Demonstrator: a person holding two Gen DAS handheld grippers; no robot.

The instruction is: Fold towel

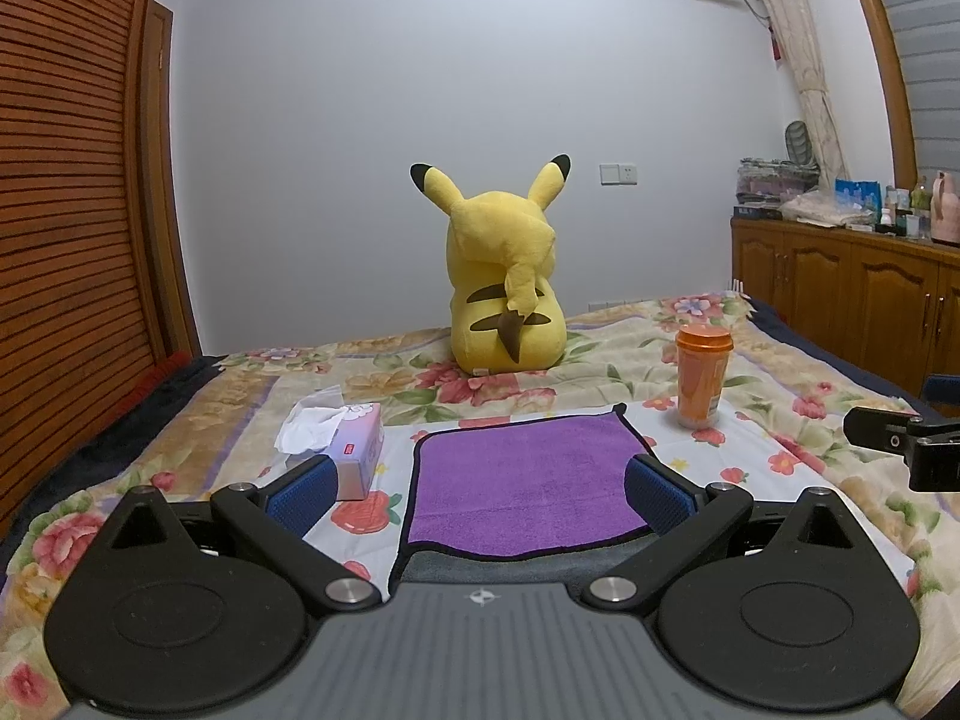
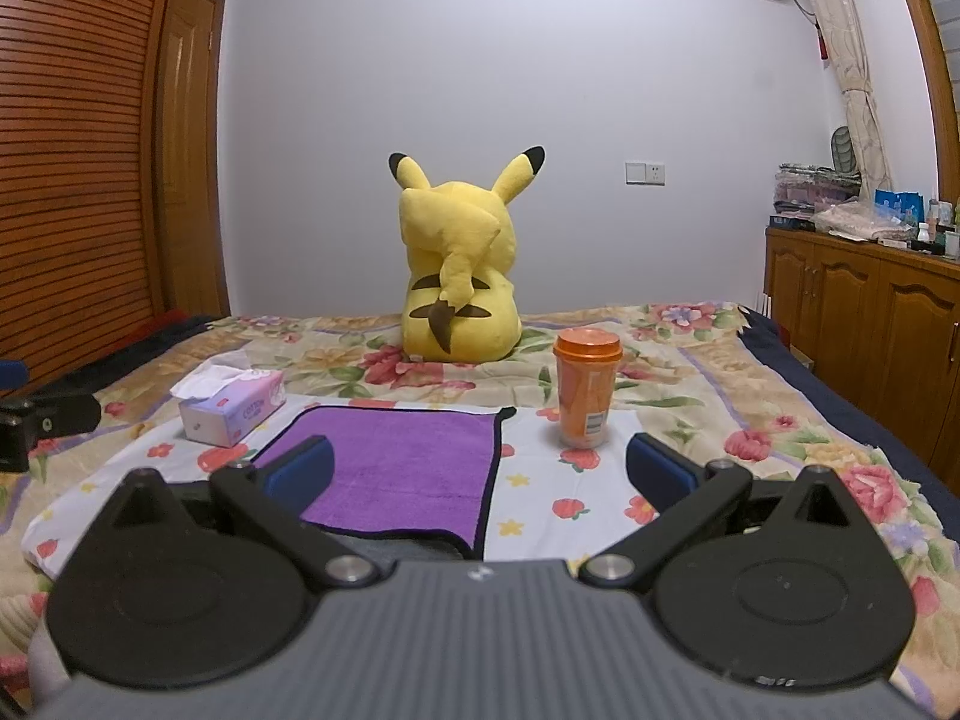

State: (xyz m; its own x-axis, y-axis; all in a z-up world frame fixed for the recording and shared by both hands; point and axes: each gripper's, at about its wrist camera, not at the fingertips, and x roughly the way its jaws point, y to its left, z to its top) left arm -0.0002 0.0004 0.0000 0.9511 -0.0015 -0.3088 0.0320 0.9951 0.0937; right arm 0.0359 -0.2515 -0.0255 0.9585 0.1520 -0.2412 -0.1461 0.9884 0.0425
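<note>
A purple towel with a black hem lies flat on the floral bed, its grey underside showing at the near edge. In the right wrist view the towel lies left of centre. My left gripper is open and empty, above the towel's near edge, one blue finger on each side of it. My right gripper is open and empty, above the towel's near right corner. The right gripper's body shows at the right edge of the left wrist view.
A tissue box stands left of the towel. An orange lidded cup stands at its far right. A yellow plush toy sits behind. A wooden cabinet stands to the right, a slatted wardrobe to the left.
</note>
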